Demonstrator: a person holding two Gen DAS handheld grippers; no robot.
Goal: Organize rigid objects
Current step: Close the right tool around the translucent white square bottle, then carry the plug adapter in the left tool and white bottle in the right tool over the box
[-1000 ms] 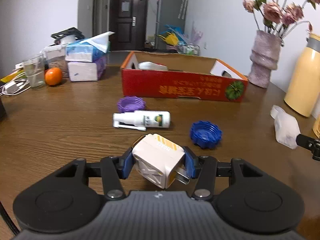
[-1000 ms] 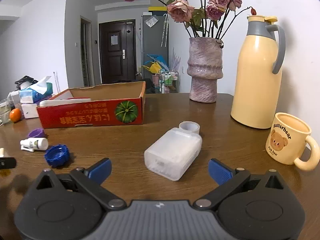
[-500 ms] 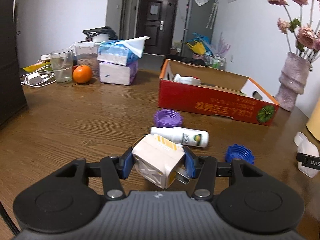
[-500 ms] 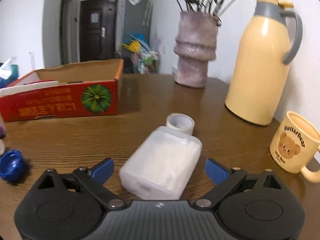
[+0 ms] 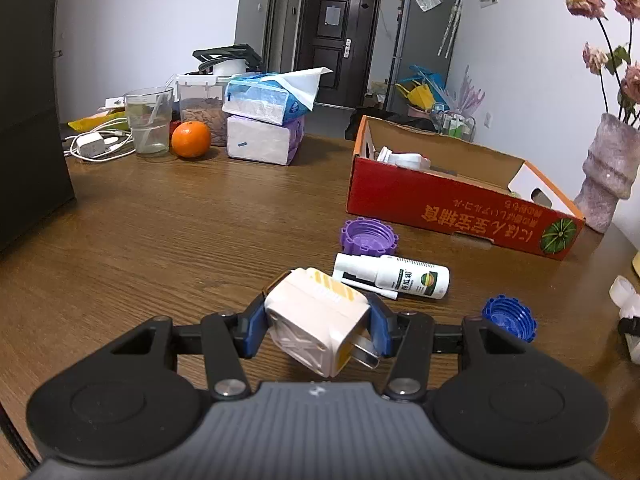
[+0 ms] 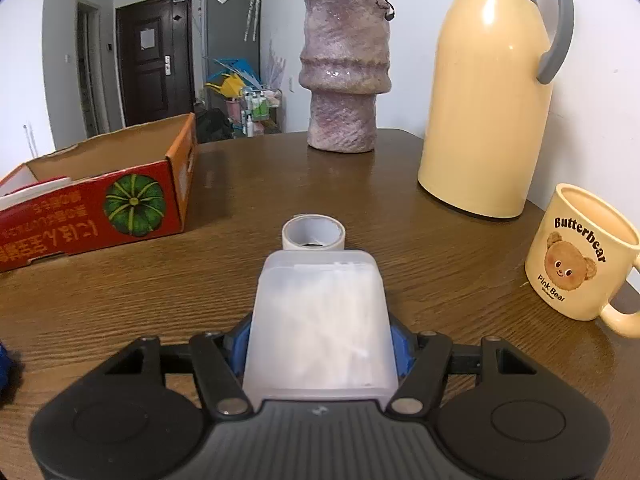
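My left gripper [image 5: 318, 320] is shut on a white plug adapter [image 5: 312, 308] with orange stripes, held tilted above the wooden table. Beyond it lie a white spray bottle [image 5: 400, 278], a purple cap [image 5: 368, 236] and a blue cap [image 5: 509, 322]. The red carton [image 5: 452, 208] stands behind them with white items inside. My right gripper [image 6: 319, 344] has its jaws closing on a translucent plastic box [image 6: 320, 312]; the blue pads touch both of its sides. A tape roll [image 6: 313, 234] sits just past the box.
The carton [image 6: 92, 208] is at the left of the right wrist view. A stone vase [image 6: 346, 72], a yellow thermos [image 6: 488, 92] and a bear mug [image 6: 580, 252] stand on the right. Tissue packs [image 5: 266, 120], an orange [image 5: 191, 139] and a glass [image 5: 149, 120] are far left.
My right gripper moved forward over the translucent box and its jaws came in from wide open to the box's sides. My left gripper swung left, still holding the adapter.
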